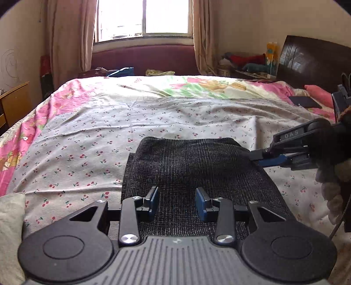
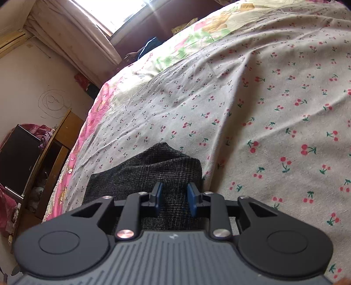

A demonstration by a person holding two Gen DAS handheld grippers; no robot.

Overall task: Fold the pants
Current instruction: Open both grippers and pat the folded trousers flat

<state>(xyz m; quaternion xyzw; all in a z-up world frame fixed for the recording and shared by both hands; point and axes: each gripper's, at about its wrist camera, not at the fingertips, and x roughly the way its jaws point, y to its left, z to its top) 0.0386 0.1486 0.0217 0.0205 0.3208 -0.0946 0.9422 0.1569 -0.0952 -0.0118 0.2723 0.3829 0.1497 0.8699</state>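
Already folded, the dark checked pants [image 1: 197, 166] are laid on the cherry-print sheet [image 1: 87, 136]; left gripper [image 1: 176, 202] and right gripper [image 2: 174, 198] are parted, empty. Snagged cloth could be dragged, undoing the fold.

Left wrist view: low over pants [image 1: 193, 171], facing window [image 1: 144, 17] across bed [image 1: 87, 131]. Right wrist view: rolled, close above pants [image 2: 153, 175], facing bed's left side. Shared: pants, bedsheet.
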